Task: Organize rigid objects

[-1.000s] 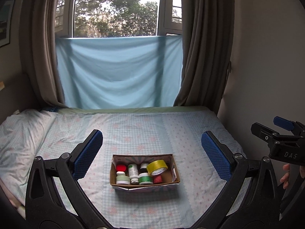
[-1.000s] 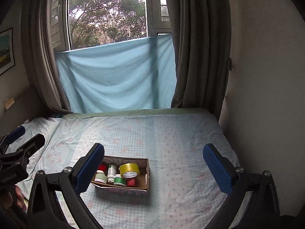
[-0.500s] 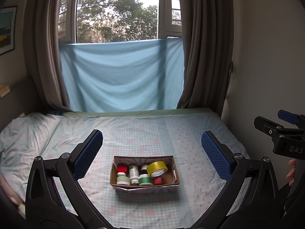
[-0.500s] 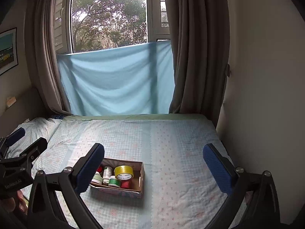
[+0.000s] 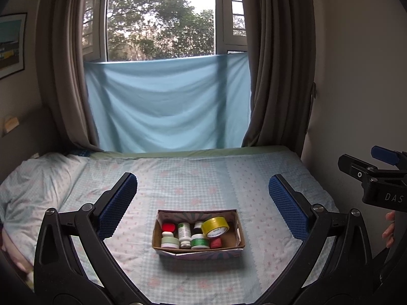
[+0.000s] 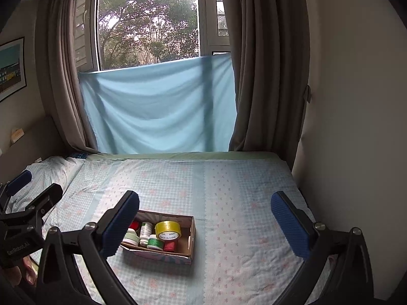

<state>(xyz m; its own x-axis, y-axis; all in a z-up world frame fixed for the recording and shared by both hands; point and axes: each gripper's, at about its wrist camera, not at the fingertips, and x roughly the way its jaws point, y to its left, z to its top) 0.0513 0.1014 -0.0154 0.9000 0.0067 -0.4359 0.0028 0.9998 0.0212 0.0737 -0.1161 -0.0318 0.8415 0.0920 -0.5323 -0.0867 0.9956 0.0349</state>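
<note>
Left wrist view: I am holding my left gripper (image 5: 203, 204) spread wide with nothing between its blue pads, framing the cardboard box (image 5: 198, 250) in the lower centre of the frame. Inside it are sitting a yellow tape roll (image 5: 215, 226), a white bottle (image 5: 184, 232), a green-labelled jar (image 5: 199, 241) and a red-capped jar (image 5: 168, 227). My right gripper (image 6: 204, 222) is hanging equally spread and empty, the box lying at its lower left. Beyond, the checked bedsheet (image 5: 203, 175) is stretching toward the blue cloth (image 5: 165, 104) hanging under the window (image 5: 160, 17).
</note>
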